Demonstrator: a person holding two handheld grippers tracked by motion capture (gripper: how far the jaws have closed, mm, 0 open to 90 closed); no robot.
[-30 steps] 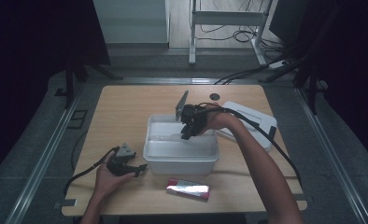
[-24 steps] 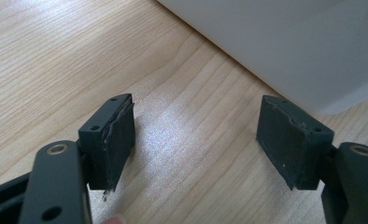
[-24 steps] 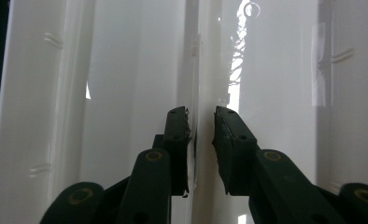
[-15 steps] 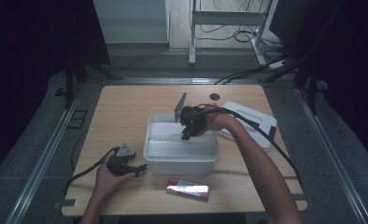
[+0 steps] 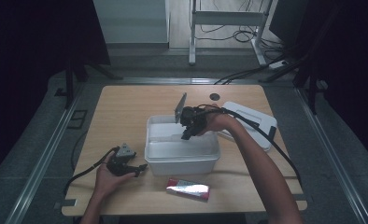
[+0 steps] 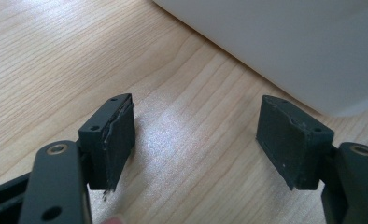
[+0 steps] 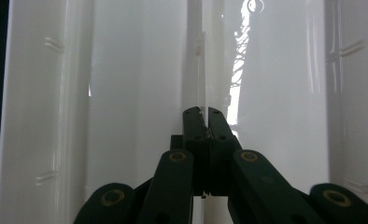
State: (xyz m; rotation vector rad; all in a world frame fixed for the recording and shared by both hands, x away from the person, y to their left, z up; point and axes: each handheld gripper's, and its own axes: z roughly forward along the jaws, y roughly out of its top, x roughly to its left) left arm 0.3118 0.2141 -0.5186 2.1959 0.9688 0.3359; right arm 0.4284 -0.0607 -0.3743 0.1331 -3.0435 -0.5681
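The right gripper (image 5: 187, 134) reaches down into the white box (image 5: 181, 154), its fingers (image 7: 193, 122) having just been closing, now clenched on a thin clear strip (image 7: 201, 70) inside (probably to lift it). The left gripper (image 5: 131, 171) rests released on the table (image 5: 126, 107) beside the box.

- Left hand-held gripper (image 6: 196, 140): matte black jaws with square pads, brass-ringed pivot screws.
- Right hand-held gripper (image 7: 202, 116): black linked arms, black trailing cable.
- Forearms bare, no sleeves.
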